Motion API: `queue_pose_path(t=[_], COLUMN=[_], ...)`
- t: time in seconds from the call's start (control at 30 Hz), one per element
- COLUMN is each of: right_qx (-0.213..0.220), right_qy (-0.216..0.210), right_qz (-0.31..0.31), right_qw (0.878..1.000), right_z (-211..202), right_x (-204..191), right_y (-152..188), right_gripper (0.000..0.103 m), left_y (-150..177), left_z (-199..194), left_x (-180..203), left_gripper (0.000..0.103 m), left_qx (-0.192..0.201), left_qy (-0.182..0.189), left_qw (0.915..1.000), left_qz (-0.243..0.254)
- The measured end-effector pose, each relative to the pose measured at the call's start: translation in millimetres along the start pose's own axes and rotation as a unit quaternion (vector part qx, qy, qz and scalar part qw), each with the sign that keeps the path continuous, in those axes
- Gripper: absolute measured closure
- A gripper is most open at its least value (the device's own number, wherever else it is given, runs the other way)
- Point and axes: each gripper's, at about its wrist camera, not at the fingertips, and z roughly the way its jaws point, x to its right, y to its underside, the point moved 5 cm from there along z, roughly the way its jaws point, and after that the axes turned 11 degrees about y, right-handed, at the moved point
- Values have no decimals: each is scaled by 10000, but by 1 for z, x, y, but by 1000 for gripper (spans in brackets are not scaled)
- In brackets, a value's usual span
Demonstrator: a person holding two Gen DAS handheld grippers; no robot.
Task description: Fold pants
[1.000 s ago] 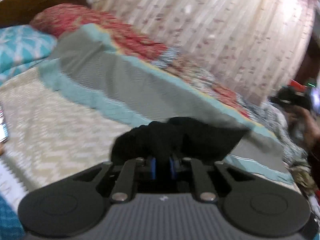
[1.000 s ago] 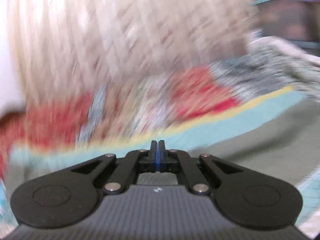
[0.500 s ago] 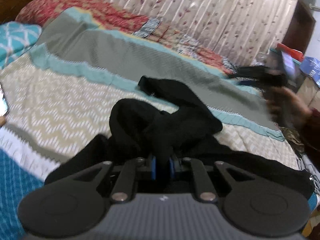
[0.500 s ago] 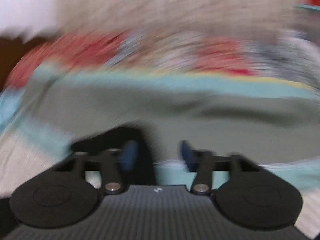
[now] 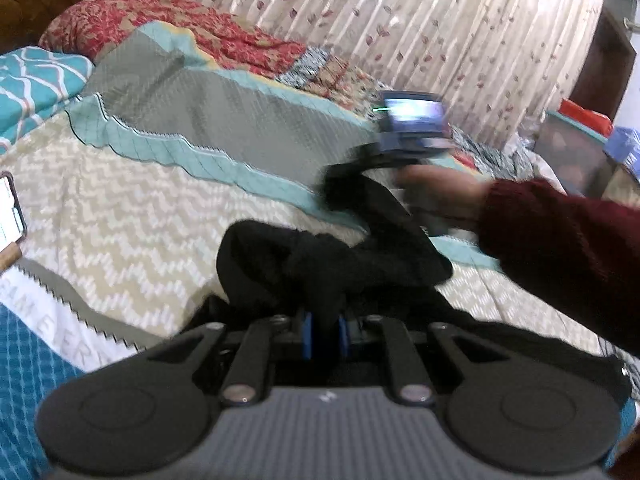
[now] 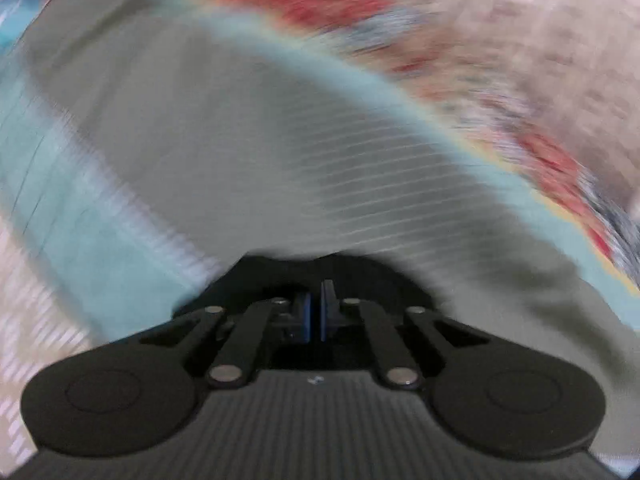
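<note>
A bed [image 5: 120, 216] fills most of the left wrist view, covered by a quilt [image 5: 224, 120] in bands of grey, teal and beige zigzag. Behind it hangs a pale curtain [image 5: 400, 20] printed with small leaves, and a red patterned blanket [image 5: 200, 36] lies bunched along the far edge of the bed. A teal pillow [image 5: 36, 84] sits at the far left.

The black pants [image 5: 320, 264] lie crumpled on the beige part of the quilt near the bed's middle — one strip of the cloth runs up and away toward the teal band. The left gripper [image 5: 325, 334] has its blue-padded fingers [image 5: 307, 334] clamped on a bunch of the pants' near end.

A person's hand [image 5: 440, 196] in a dark red sleeve [image 5: 560, 248] reaches in from the right, blurred, carrying the right gripper [image 6: 314, 316] to the far end of the pants. In the right wrist view its fingers stand nearly together, with black cloth around and beyond the tips — the blur makes it hard to tell how much cloth sits between the pads.

A phone [image 5: 10, 212] with a lit screen lies at the left edge of the bed.
</note>
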Motion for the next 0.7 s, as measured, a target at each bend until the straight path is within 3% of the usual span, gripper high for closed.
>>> queue_pose_path(t=[0.07,0.23,0.4,0.5,0.57,0.7], right_qx=[57,450,598,579,447,-238], right_qy=[185,864,1418,1589,1548,1557], right_qz=[845,2515,4074,4687,4994,5429], right_qw=[9962,9629,9002,8670,8513,8249], right_z=[-10,-82,-182,-234,-259,-278], right_x=[67,242,374,417,425,419], right_y=[-6,21,113,170,207,290], right_gripper=[96,96,96,96,96,96], left_y=[-11,-43,-68,-74,-71,-57], left_z=[-1,-11,-26,-32,-31,-24], left_x=[-5,-16,-20,-17,-12,4], left_gripper=[92,92,92,92,92,92], left_qx=[153,664,1049,1130,1066,772], left_qy=[-109,-369,-469,-371,-275,-296], left_qw=[9998,9971,9929,9921,9931,9962], left_qz=[19,-69,-293,-388,-410,-260])
